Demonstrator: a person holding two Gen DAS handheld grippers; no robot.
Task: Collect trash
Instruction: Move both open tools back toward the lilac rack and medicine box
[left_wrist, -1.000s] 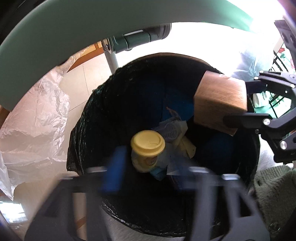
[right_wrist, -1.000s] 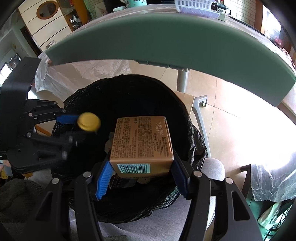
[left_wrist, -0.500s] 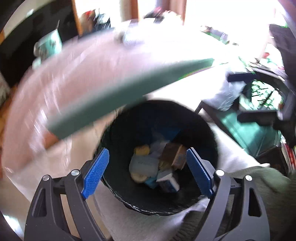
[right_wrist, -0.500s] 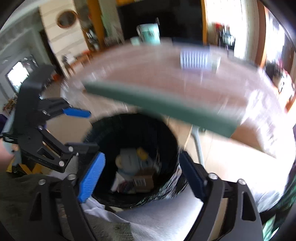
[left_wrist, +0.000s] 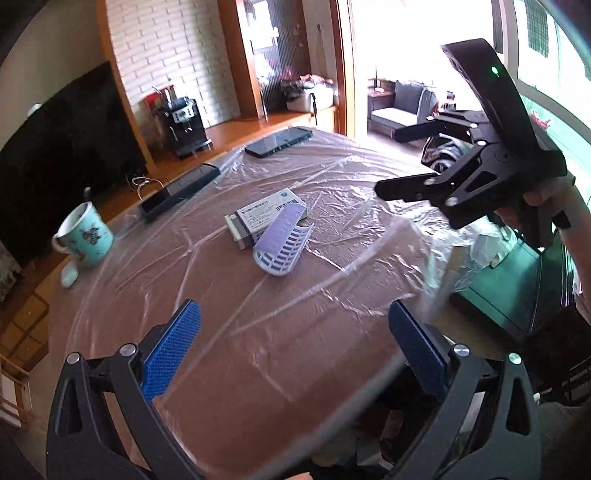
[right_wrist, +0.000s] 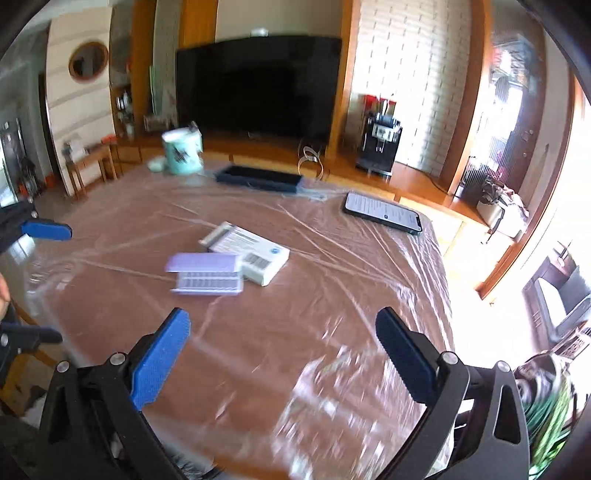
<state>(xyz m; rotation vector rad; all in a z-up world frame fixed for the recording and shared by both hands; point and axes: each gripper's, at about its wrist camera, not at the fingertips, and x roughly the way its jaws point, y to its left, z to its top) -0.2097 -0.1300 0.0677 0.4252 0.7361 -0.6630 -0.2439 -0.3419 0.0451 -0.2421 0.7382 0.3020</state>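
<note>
Trash: white medicine box (left_wrist: 266, 215) and lilac slotted plastic piece (left_wrist: 282, 243), lying mid-tabletop, touching each other, the lilac piece leaning on the box's near edge in the left wrist view; both well ahead of either claw.
Left claw (left_wrist: 293, 352): spread wide, jaws having just opened further, nothing between them; blue pads (left_wrist: 171, 350) hanging over the near part of the tabletop, pointing down at a slant.
Right claw (right_wrist: 282, 354): spread wide too, jaws likewise just opened further, nothing held; over the near edge, with the box (right_wrist: 248, 253) and the lilac piece (right_wrist: 205, 273) ahead and slightly left.
Right claw seen from the left: black frame raised at the right of the left wrist view (left_wrist: 404, 158), fingers apart and bare, a hand (left_wrist: 535, 205) gripping its handle.
Left claw seen from the right: only one blue pad (right_wrist: 46, 229) showing at the left edge of that view.
Tabletop (left_wrist: 295, 314): brown, wrapped in creased clear plastic film.
Farther out on the tabletop: teal mug (left_wrist: 83, 234) by the far left edge with a small white object (left_wrist: 69, 275) beside it; long dark flat case (left_wrist: 181, 192) at the far edge; phone (right_wrist: 382, 213) with lit screen near the far right corner.
Room beyond: large dark television (right_wrist: 258, 85), black coffee machine (right_wrist: 378, 146) on a wooden ledge, white brick wall (right_wrist: 413, 74).
Sharpness: right wrist view blurred, near film smeared.
</note>
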